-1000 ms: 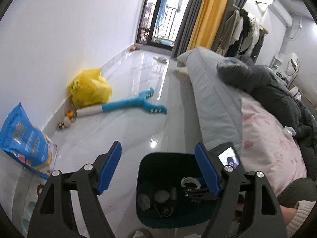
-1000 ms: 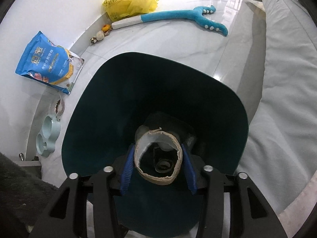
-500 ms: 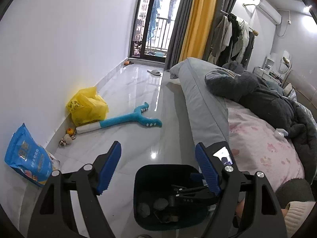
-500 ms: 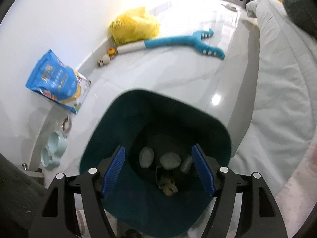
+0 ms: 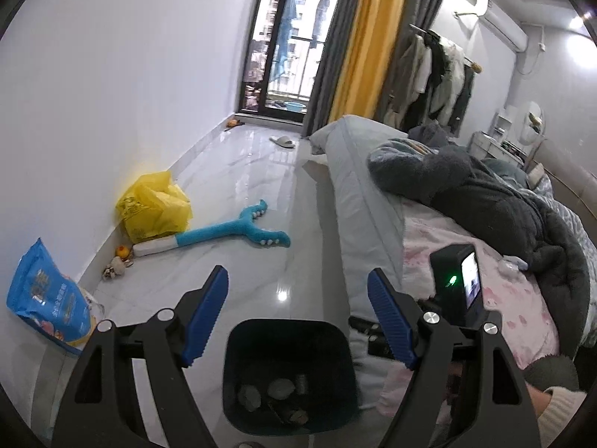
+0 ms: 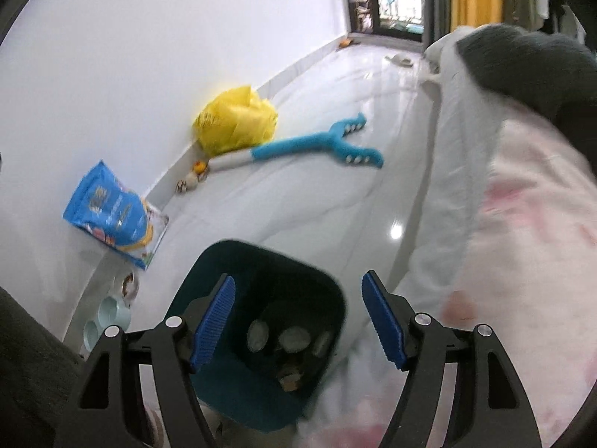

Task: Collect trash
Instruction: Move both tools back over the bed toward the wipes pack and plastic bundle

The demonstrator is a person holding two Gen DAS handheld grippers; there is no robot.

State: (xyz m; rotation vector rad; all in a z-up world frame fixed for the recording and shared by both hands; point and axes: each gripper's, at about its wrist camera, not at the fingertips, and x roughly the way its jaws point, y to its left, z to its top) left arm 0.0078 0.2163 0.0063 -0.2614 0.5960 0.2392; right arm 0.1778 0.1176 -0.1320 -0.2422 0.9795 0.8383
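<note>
We see the left gripper [image 5: 298, 317] spread wide with nothing between its blue pads [image 5: 207, 313], held above the dark teal trash bin [image 5: 289, 336]. The right gripper [image 6: 298, 321] is likewise spread and empty, its blue pads [image 6: 212, 315] apart over the same bin [image 6: 224, 384]; this view is motion-blurred.

The bin stands on the glossy white floor [image 5: 261, 194], close beside the near edge of the bed [image 5: 358, 201] on the right. Inside it we note several pale crumpled pieces of trash [image 5: 280, 388], plus a brownish piece [image 6: 291, 377] toward the near side; finer identification is not possible.

Along the left wall: a blue printed bag [image 5: 44, 310], small toys [image 5: 117, 261], a yellow plastic bag [image 5: 153, 209]. A blue Y-shaped plush [image 5: 231, 229] lies on the floor between the wall and the bed. Pale green pet bowls [image 6: 106, 317] sit left of the bin. A dark fuzzy blanket [image 5: 485, 194] is heaped on the pink-patterned bedding [image 5: 515, 298]. The balcony door [image 5: 291, 37] is at the far end.
</note>
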